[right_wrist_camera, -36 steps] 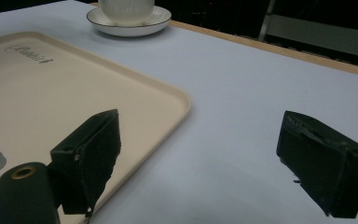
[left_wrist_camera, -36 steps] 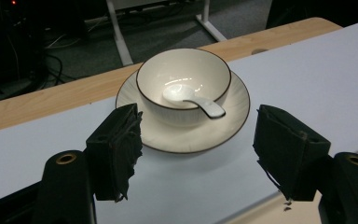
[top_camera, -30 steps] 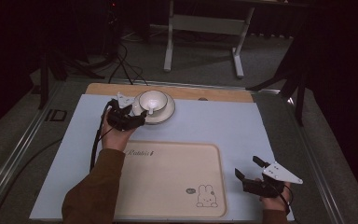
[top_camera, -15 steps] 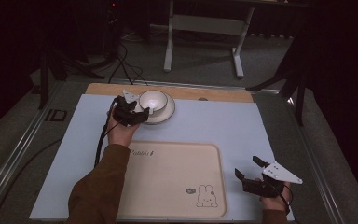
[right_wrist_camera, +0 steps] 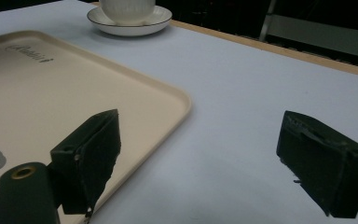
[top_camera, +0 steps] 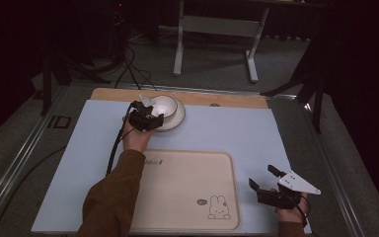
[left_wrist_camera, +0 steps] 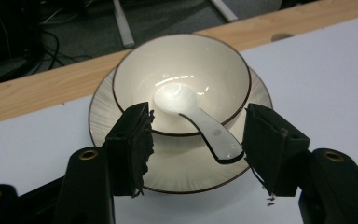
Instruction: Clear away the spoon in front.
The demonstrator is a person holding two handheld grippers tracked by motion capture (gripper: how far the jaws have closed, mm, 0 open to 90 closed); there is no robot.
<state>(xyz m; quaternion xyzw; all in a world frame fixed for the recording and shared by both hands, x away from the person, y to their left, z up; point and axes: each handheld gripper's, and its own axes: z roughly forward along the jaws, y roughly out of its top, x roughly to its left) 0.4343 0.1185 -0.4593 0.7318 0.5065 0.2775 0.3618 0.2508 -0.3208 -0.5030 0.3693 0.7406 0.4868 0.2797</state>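
In the high view the left gripper [top_camera: 150,118] sits at the near left edge of the bowl [top_camera: 165,105] on its saucer [top_camera: 177,117], beyond the far edge of the one tray [top_camera: 187,187], while the right gripper [top_camera: 269,185] rests spread and empty just right of that tray. In the left gripper view its jaws have just been closing and stand either side of the spoon [left_wrist_camera: 200,123] handle, which leans out over the bowl's near rim, pads not yet touching, so I judge the step to be grasping the spoon; next comes squeezing squarely on the handle. In the right gripper view I count one bowl [right_wrist_camera: 127,10], one saucer [right_wrist_camera: 130,25], one tray [right_wrist_camera: 51,88]
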